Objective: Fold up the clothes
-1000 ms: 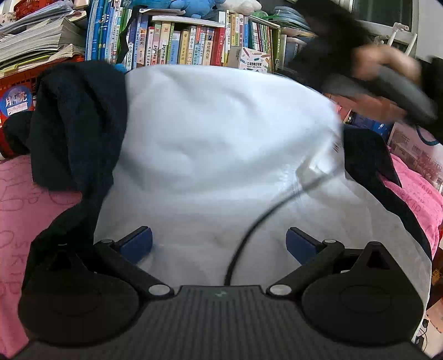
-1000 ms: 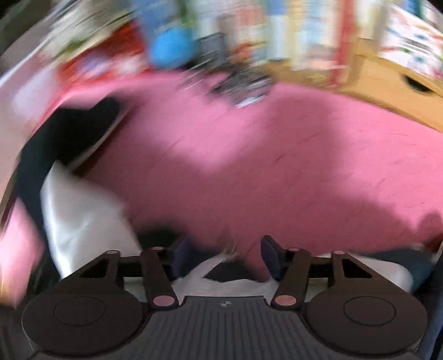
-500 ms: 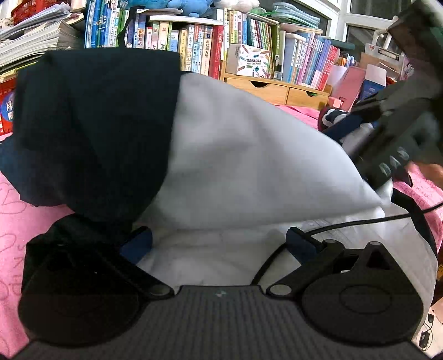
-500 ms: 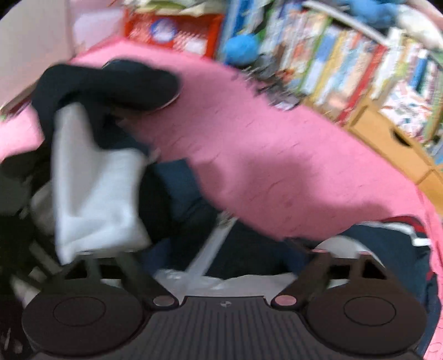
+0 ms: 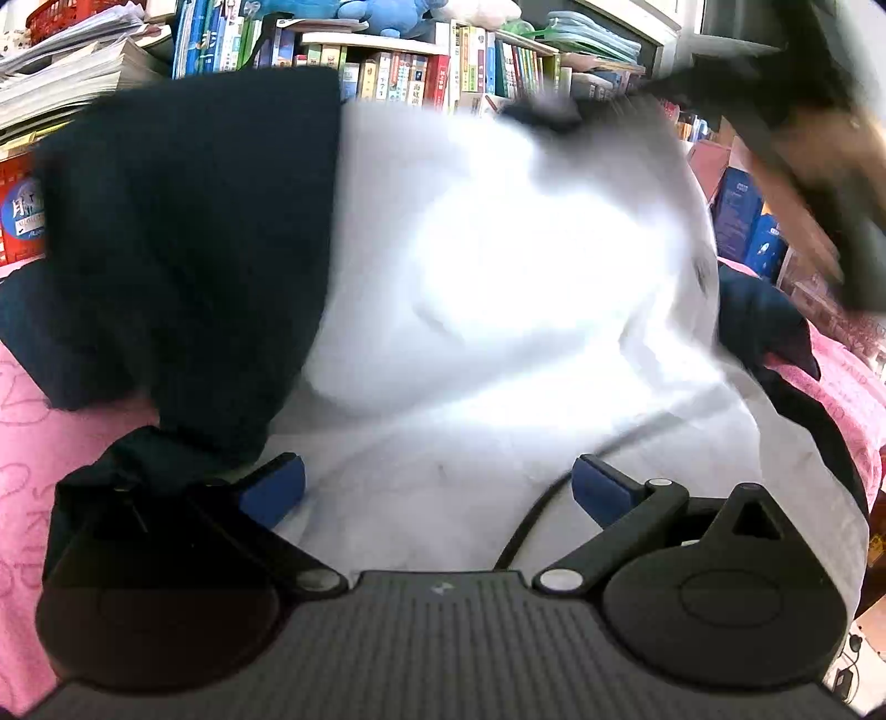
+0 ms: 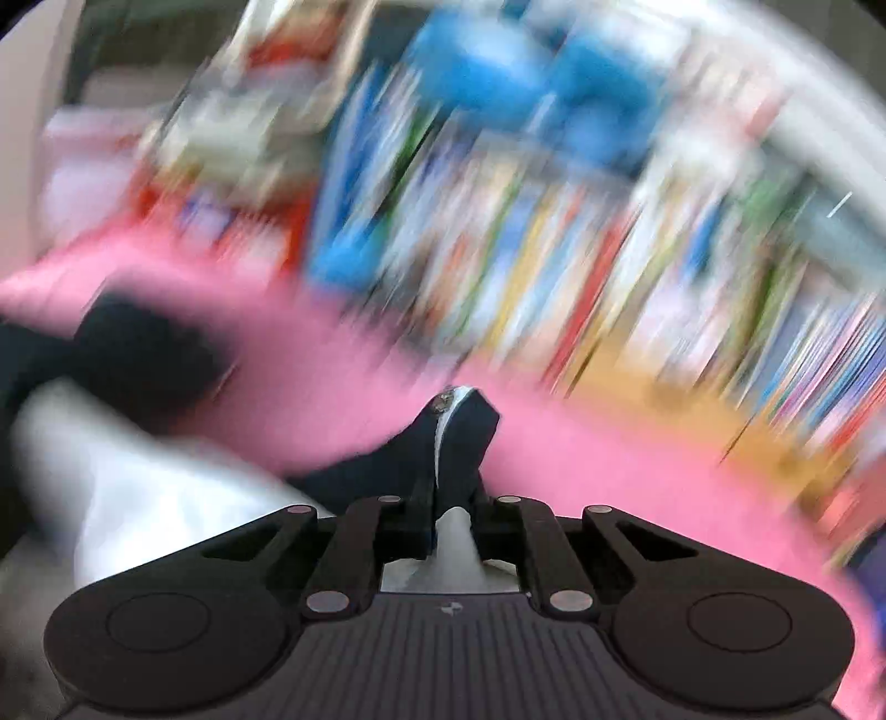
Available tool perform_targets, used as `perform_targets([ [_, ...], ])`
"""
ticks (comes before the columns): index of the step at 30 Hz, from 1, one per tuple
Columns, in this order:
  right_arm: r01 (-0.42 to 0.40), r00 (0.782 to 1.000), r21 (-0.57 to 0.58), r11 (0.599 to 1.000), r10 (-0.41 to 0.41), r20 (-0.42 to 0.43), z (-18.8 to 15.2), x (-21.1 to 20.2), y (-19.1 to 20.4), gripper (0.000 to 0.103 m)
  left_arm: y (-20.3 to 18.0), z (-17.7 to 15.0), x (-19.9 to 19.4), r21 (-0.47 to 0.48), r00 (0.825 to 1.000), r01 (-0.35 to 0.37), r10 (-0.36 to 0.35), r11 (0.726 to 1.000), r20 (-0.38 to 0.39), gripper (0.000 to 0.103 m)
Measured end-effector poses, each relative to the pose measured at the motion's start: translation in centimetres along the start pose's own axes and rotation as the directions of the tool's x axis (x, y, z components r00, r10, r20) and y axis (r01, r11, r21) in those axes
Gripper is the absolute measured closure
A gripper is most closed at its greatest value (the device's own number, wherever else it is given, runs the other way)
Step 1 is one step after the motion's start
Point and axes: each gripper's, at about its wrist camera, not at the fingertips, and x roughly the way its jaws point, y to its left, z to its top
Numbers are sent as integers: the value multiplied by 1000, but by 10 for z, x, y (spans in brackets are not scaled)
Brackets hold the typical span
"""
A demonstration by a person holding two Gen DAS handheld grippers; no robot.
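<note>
Left wrist view shows the white-and-navy garment (image 5: 498, 288) heaped high on the pink bed cover (image 5: 33, 399), its pale body billowed up in the middle and a dark navy sleeve (image 5: 183, 238) draped down the left side. The left gripper (image 5: 437, 487) sits low against the near hem with its jaws spread wide, blue pads (image 5: 274, 487) apart and resting on the white cloth without pinching it; some navy fabric lies over its left linkage, and a black cable (image 5: 526, 520) runs out from under the gripper across the fabric. At the upper right a blurred hand (image 5: 814, 166) with the other gripper's dark body reaches over the top edge of the garment. From the right wrist view, the right gripper (image 6: 451, 498) has its jaws clenched on a navy fold of the same garment (image 6: 459, 443) with a white strip and a small metal snap at its tip, the fold standing up between the fingers. The rest of the garment trails off to the left, white and dark, over the pink cover (image 6: 609, 471). Behind everything stands a bookshelf (image 5: 410, 72) crammed with colourful spines, a blue plush toy (image 5: 382, 16) on top, stacks of paper (image 5: 66, 72) to the left; in the right view this background is smeared by motion.
</note>
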Motion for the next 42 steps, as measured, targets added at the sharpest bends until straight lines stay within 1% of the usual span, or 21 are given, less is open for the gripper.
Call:
perform_targets([
  [1,44,996,27,999,-46,73,16,7,-6,91,0,0,0,0,1000,1,-1,1000,1,0],
  [4,21,990,150,988,-42,137,59,63,-25,88,-5,-2,0,21,1000,-2,2,1000,8,0],
  [5,-26,995,184,983,7,100,63,90,-28,81,-4,-1,1,12,1000,-11,11,1000,0,0],
  [7,-63,994,198,978,80,-75,60,150,-23,66,-2,-2,3,-8,1000,-16,16,1000,-2,0],
  [10,5,962,221,975,55,-267,40,178,-19,56,-2,-4,3,-20,1000,-9,9,1000,5,0],
  [11,20,950,234,972,54,-306,33,180,-20,48,-2,-3,4,-23,1000,-7,7,1000,7,0],
  [14,-51,977,305,951,110,-181,26,144,-43,5,1,-6,3,-46,1000,3,-2,999,20,0],
  [15,-63,984,325,944,113,-135,25,128,-52,0,3,-7,2,-56,1000,6,-5,998,26,0],
  [17,-120,989,349,930,140,-35,19,98,-74,0,7,-9,-3,-102,998,-29,34,994,51,0],
  [20,-152,985,347,925,173,-28,-4,65,-89,1,10,-3,-27,-118,995,-81,87,990,48,0],
  [25,-97,977,225,970,135,-164,-66,63,-69,10,43,15,-84,-200,980,-78,112,977,165,0],
  [28,-103,966,227,968,152,-210,-93,71,-54,12,79,43,-77,-274,942,-261,306,926,138,0],
  [30,-85,975,198,977,122,-187,-99,71,-43,10,112,60,-54,-334,887,-418,458,845,49,0],
  [34,-71,981,196,978,104,-165,-103,66,-40,5,171,70,-5,-488,843,-514,522,705,-135,0],
  [36,-78,977,227,971,120,-176,-103,69,-45,1,185,69,22,-523,844,-522,497,674,-202,0],
  [37,-84,974,249,965,132,-183,-103,70,-48,0,190,66,34,-542,856,-502,478,674,-198,0],
  [38,-96,971,273,957,151,-187,-106,72,-52,0,189,66,43,-537,850,-509,491,672,-192,0],
  [39,-106,967,296,949,168,-191,-108,73,-56,0,187,66,53,-532,843,-518,504,670,-186,4],
  [40,-110,966,307,945,175,-191,-108,74,-58,0,181,67,61,-501,816,-554,553,665,-169,13],
  [41,-108,966,301,948,171,-192,-109,74,-58,0,180,68,69,-473,803,-575,570,667,-173,41],
  [42,-104,968,293,950,165,-191,-109,74,-58,0,176,70,76,-436,773,-617,609,655,-179,60],
])
